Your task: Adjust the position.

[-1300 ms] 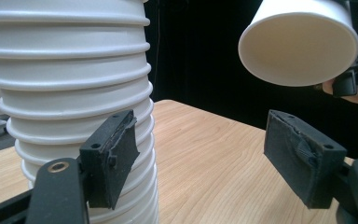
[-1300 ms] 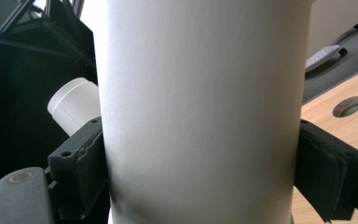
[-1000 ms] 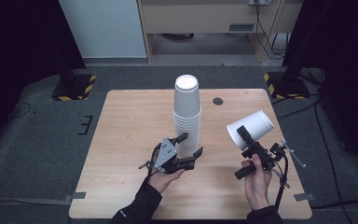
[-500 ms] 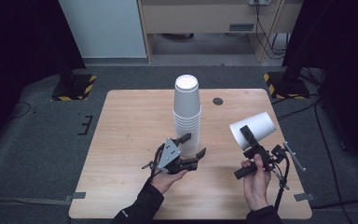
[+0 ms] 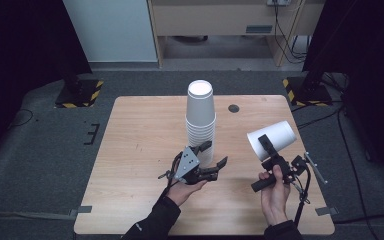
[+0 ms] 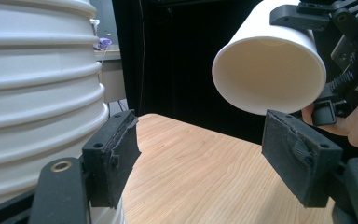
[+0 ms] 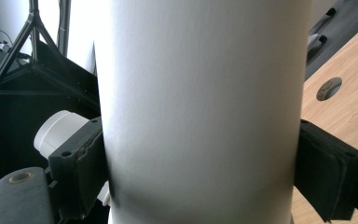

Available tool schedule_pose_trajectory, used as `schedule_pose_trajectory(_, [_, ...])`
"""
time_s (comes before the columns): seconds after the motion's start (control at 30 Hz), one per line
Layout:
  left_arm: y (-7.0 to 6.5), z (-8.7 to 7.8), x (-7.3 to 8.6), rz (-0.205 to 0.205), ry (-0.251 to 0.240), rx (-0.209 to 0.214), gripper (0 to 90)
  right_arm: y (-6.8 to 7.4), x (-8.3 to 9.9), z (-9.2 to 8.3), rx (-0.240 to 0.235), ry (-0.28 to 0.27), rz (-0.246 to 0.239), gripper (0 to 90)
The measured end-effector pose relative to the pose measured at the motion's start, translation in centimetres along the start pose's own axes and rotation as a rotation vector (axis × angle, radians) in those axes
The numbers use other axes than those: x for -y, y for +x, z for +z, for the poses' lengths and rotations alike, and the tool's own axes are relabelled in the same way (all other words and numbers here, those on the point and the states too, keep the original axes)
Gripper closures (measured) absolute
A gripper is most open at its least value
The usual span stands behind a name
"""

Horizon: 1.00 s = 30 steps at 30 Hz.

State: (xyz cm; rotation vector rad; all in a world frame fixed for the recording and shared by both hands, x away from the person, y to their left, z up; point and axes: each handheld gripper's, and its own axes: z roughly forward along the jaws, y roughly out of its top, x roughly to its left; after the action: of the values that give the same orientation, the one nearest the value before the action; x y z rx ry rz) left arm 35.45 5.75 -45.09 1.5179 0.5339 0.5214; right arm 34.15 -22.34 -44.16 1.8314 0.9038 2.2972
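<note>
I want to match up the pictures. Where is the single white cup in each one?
High view: the single white cup is right of middle, tipped on its side, held above the table by the right claw.
Left gripper view: top right, its open mouth facing us.
Right gripper view: a tall white wall up the middle, squeezed between both pads.
Shared landmark: the wooden table.

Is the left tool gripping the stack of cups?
No: in the left gripper view the left tool stands open beside the stack of cups, with bare table between its pads.
</note>
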Motion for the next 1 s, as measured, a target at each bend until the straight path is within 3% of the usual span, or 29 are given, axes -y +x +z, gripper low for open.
schedule_pose_trajectory(0.43, [-0.4, 1.5, 0.0, 0.021, -0.008, 0.022, 27.9, 0.0, 0.1, 0.1, 0.005, 0.013, 0.005, 14.4])
schedule_pose_trajectory(1.0, [-0.4, 4.5, -0.1, 0.006, -0.029, 0.050, 30.2, 0.0, 0.1, 0.1, -0.004, 0.037, 0.014, 14.4])
